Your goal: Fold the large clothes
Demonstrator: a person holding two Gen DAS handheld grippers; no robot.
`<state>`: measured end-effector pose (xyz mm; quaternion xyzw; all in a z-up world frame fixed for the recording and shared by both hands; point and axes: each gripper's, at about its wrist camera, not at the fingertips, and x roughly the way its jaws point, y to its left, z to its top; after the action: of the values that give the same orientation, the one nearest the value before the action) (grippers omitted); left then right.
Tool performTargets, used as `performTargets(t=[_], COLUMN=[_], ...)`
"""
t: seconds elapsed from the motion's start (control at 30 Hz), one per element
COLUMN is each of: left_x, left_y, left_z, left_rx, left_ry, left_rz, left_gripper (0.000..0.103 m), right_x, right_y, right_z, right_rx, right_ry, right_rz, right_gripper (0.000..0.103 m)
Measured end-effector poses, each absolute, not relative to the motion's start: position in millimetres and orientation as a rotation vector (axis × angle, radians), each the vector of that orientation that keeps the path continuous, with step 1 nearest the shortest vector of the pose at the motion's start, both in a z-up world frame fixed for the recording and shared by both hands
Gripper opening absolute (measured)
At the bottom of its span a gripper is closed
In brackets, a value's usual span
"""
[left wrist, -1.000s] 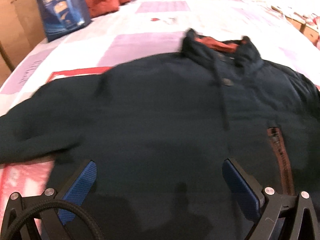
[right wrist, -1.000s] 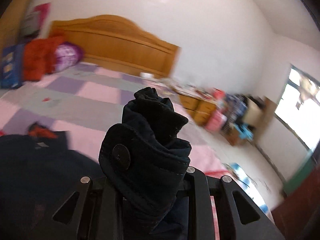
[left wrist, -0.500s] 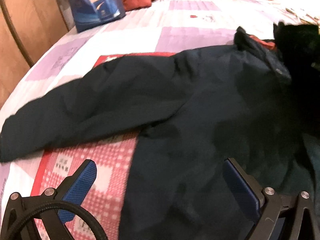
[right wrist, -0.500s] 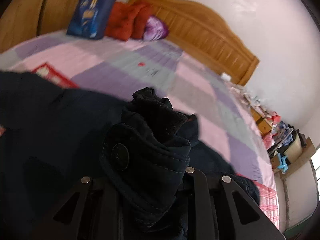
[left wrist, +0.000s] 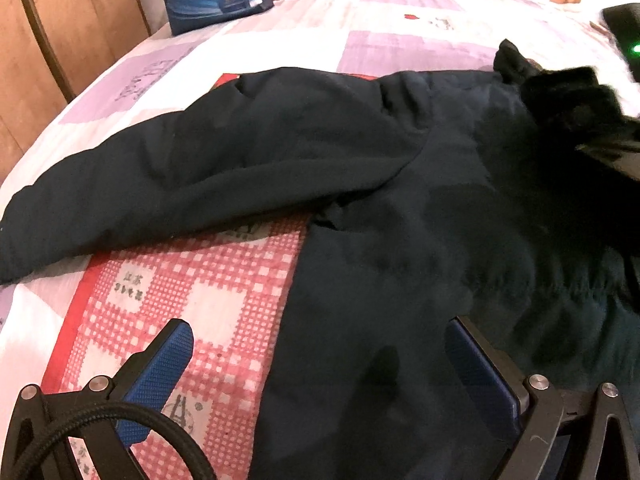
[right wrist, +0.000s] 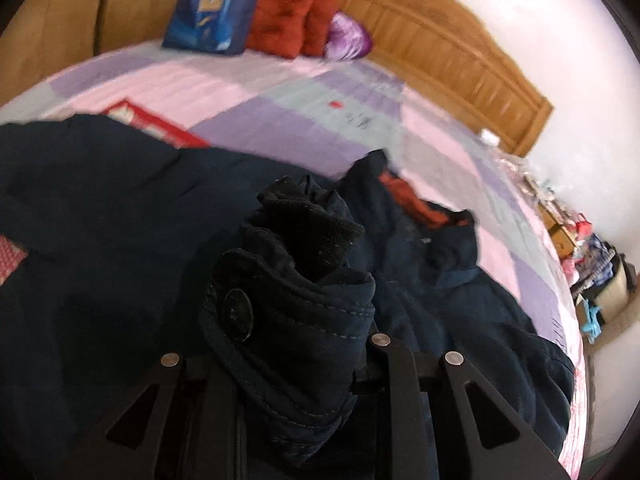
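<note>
A dark navy jacket [left wrist: 400, 208] lies spread on the bed, its left sleeve [left wrist: 160, 176] stretched out to the left. My left gripper [left wrist: 316, 364] is open and empty, low over the jacket's left hem edge. My right gripper [right wrist: 280, 360] is shut on the jacket's right sleeve cuff [right wrist: 288, 304], a bunched cuff with a dark button, held above the jacket's chest. The collar with its orange lining [right wrist: 420, 208] lies beyond it. The right gripper with the cuff also shows at the right edge of the left wrist view [left wrist: 580, 108].
The bed has a pink and purple patchwork sheet [left wrist: 400, 8] and a red checked patch [left wrist: 192, 312] under the jacket. A blue bag [right wrist: 216, 8], red pillows [right wrist: 292, 20] and a wooden headboard [right wrist: 440, 48] stand at the far end. A wooden wardrobe [left wrist: 48, 40] is at left.
My right gripper has carried the sleeve cuff leftward and down over the jacket's body. My left gripper has shifted left, from over the jacket's front to its left edge.
</note>
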<state>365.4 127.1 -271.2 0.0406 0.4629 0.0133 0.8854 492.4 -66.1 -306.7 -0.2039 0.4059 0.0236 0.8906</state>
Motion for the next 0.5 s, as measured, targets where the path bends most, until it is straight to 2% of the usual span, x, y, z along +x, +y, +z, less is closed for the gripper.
performTargets(t=[0.07,0.1,0.27,0.3,0.33,0.4,0.5], left_x=[367.4,367.2,368.5,369.7,370.8,373.1,375.4], left_y=[123.0,121.2,108.8,106.1,102.9,98.4,90.0], left_z=[-270.6,-270.0,-266.8,-266.9,-267.3,-267.6,-264.1], left_rx=[0.089,0.092,0.103,0.102,0.100,0.093,0.095], left_ry=[0.962,0.961,0.950,0.951,0.953,0.962,0.963], left_rz=[0.024,0.021,0.006,0.005,0.005,0.006,0.000], left_gripper=[0.103,0.103,0.103,0.103,0.103,0.103,0.103], right_x=[500.2,500.9,490.4,487.9,485.6,481.8,478.3], right_y=[-58.2,-56.6,-65.1,-65.9,-64.4,-55.7,-47.5], right_z=[-316.4,-317.5,-309.0,-308.9,-310.0,-311.6,-301.8], right_rx=[-0.433,-0.430,-0.346,-0.339,-0.339,-0.389,-0.391], right_ry=[0.886,0.892,0.930,0.944,0.963,0.958,0.922], right_rz=[0.059,0.067,0.179,0.217,0.268,0.292,0.289], right_gripper=[0.029,0.035,0.040,0.060,0.088,0.100,0.100])
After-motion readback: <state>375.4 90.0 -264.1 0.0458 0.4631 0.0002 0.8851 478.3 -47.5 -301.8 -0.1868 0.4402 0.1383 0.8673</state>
